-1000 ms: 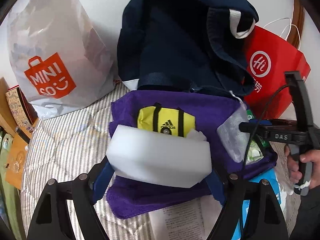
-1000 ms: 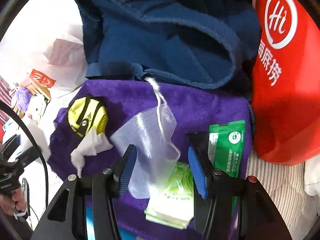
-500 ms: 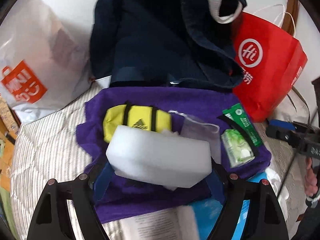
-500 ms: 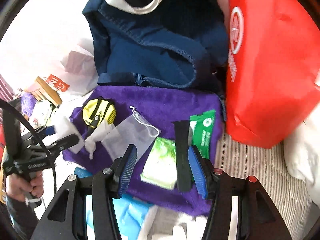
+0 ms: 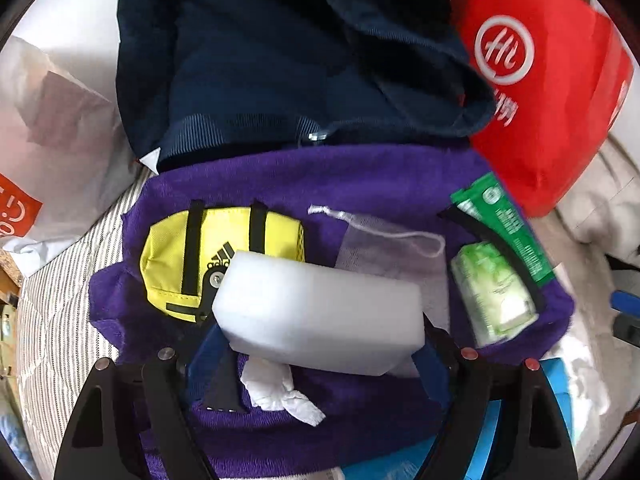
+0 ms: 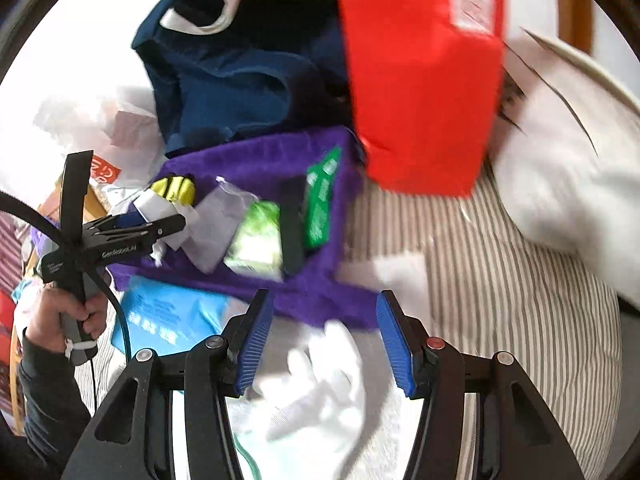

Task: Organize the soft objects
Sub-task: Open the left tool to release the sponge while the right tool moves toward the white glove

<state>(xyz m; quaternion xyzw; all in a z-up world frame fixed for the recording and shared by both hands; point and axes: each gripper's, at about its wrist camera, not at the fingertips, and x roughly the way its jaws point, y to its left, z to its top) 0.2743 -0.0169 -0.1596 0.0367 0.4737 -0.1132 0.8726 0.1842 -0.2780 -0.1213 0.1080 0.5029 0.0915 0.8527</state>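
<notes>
White foam block (image 5: 318, 316) was pinched between the blue pads of my left gripper (image 5: 316, 354), held above the purple towel (image 5: 360, 184) on the striped bed (image 6: 500, 280). On that towel I noted a yellow pouch (image 5: 172, 256), mesh bag (image 5: 384, 248) and green tissue pack (image 5: 494, 292). My right gripper (image 6: 326, 342) stood spread, gripping nothing, over blurred white cloth (image 6: 324, 384).

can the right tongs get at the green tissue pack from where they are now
Probably yes. The right tongs are open and empty, and the green tissue pack lies uncovered on the purple towel ahead of them. A black strap lies beside it, and the left tongs hold a white sponge further left.
</notes>
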